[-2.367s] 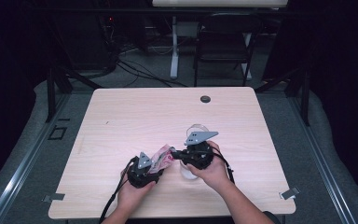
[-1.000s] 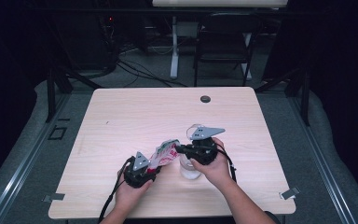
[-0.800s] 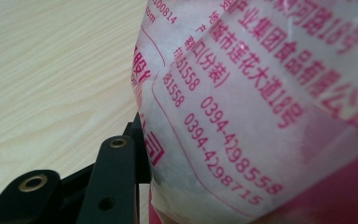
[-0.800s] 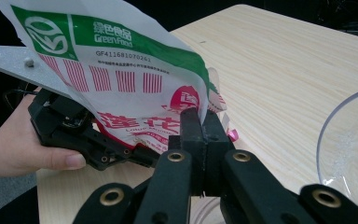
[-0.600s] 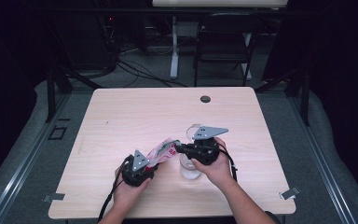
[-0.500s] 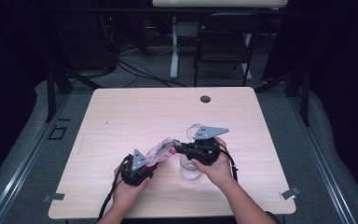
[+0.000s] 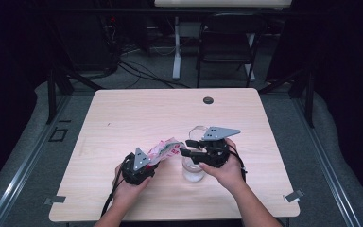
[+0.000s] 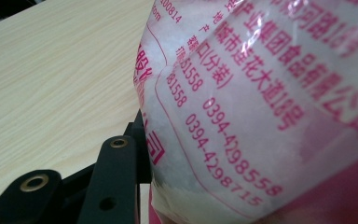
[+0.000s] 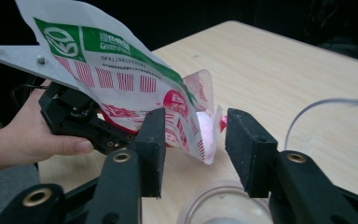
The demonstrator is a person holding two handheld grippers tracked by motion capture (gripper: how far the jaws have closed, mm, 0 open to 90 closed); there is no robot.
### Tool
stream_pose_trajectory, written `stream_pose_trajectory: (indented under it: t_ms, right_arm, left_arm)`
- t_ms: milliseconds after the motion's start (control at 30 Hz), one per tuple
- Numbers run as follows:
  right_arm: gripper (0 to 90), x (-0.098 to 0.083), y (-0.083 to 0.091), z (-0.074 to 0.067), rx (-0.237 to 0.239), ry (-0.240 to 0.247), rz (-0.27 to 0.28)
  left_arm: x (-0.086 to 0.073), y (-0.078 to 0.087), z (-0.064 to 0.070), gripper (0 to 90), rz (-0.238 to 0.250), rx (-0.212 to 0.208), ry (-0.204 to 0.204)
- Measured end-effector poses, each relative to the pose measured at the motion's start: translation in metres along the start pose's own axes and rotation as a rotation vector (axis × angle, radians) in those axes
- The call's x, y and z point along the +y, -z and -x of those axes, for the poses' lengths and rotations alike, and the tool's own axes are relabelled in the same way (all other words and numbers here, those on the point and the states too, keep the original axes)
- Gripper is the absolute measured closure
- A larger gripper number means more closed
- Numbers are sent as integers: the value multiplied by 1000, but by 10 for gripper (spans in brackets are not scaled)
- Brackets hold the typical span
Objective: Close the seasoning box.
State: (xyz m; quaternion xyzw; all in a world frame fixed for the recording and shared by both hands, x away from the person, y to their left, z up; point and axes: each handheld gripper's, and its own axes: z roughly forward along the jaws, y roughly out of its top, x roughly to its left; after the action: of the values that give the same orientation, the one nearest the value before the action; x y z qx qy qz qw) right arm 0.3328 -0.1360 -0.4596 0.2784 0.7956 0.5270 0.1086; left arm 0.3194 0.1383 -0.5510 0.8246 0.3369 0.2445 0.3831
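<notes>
A plastic bag (image 7: 163,150) with pink print and a green band, holding white grains, is tilted over a clear cup (image 7: 192,172) near the table's front. My left gripper (image 7: 152,159) is shut on the bag's lower body; one black finger (image 8: 116,172) presses its side. The right gripper (image 9: 198,140) is open, and its jaws have just been opening. The bag's open corner (image 9: 205,135) hangs loose between the pads, right above the cup's rim (image 9: 214,207). In the high view the right gripper (image 7: 185,147) sits just right of the bag's mouth.
A curved clear plastic piece (image 7: 197,130) lies on the wooden table (image 7: 137,113) behind the right hand. A black round grommet (image 7: 208,100) sits near the far edge. A dark chair (image 7: 227,33) and cables stand beyond the table.
The right gripper's jaws have parted and let go of the bag's corner. The bag has tilted with its mouth toward the cup. Both hands stay in place.
</notes>
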Motion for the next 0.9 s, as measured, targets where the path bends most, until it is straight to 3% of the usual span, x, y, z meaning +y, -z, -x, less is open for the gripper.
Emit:
stream_pose_trajectory:
  t_ms: [267,433,900]
  right_arm:
    - [565,0,9,2,-17,33,5]
    - [578,-2,13,3,-35,76,-19]
    - [587,0,22,0,-42,120,-23]
  left_arm:
    - [5,0,-3,601,6,17,-16]
    - [9,0,-1,601,15,39,-45]
    - [15,-1,5,602,1,85,-134]
